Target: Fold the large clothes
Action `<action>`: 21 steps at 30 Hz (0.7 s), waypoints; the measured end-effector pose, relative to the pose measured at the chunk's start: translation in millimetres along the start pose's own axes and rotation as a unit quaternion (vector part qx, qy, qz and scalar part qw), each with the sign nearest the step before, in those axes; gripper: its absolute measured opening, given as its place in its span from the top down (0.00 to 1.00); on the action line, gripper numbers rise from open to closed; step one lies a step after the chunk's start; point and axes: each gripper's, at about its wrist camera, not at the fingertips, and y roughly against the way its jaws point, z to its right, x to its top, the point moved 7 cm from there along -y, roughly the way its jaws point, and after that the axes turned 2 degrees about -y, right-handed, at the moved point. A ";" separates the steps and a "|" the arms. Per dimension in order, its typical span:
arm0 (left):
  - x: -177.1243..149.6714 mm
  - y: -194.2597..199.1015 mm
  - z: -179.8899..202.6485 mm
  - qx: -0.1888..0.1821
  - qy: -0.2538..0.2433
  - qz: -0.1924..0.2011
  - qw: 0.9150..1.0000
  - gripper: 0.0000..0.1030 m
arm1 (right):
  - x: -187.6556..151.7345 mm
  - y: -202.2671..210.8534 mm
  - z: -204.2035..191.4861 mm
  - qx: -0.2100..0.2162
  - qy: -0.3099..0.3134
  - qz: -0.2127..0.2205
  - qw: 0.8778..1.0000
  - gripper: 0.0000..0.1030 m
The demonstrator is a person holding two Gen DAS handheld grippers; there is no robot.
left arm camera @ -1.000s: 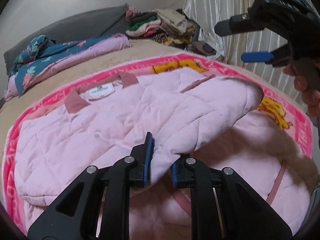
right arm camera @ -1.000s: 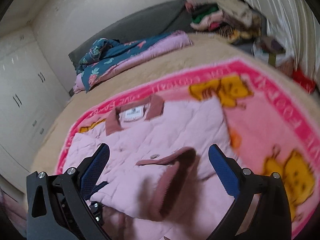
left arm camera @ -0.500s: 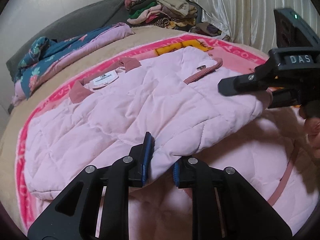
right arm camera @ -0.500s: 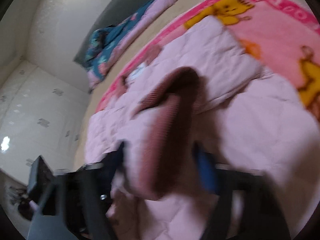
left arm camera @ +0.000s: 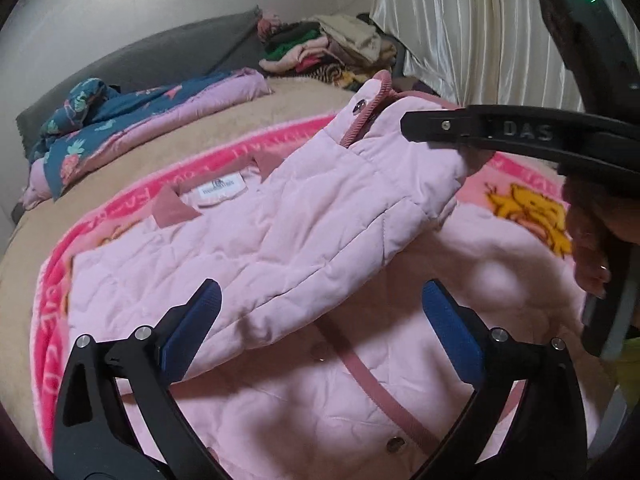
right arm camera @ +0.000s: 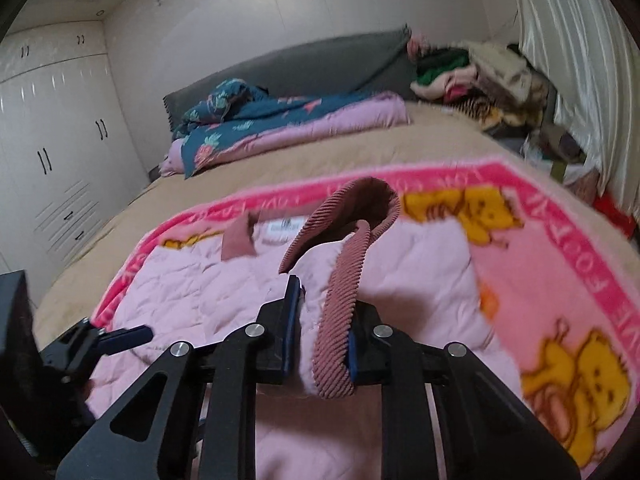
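A pale pink quilted jacket (left arm camera: 248, 240) with a dusty-pink collar and ribbed cuffs lies on a pink cartoon blanket (right arm camera: 560, 264) on the bed. One sleeve (left arm camera: 360, 200) is folded across its body. My left gripper (left arm camera: 320, 320) is open, with the sleeve's lower edge lying between its blue pads. My right gripper (right arm camera: 320, 332) is shut on the sleeve's ribbed cuff (right arm camera: 344, 280) and holds it slightly raised; it also shows in the left wrist view (left arm camera: 440, 128). The left gripper shows at the lower left of the right wrist view (right arm camera: 120, 336).
A beige bedspread (right arm camera: 320, 152) covers the bed. A folded blue floral and lilac quilt (right arm camera: 280, 120) lies near the grey headboard (right arm camera: 304, 64). A pile of clothes (right arm camera: 472, 68) sits at the far right corner beside a white curtain (left arm camera: 460, 32). White wardrobes (right arm camera: 52, 140) stand to the left.
My left gripper has opened and let go of the sleeve. My right gripper has closed on the sleeve's cuff and lifted it.
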 end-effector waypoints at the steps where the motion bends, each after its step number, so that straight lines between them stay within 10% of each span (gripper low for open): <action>1: 1.9 3.1 -4.4 0.003 0.005 0.005 1.000 0.08 | 2.7 -0.6 -0.8 -0.004 0.003 0.004 1.000 0.83; 21: -26.4 23.1 -165.7 0.067 0.235 0.017 0.969 0.08 | 30.8 -13.7 -11.8 -0.080 0.081 0.045 0.992 0.85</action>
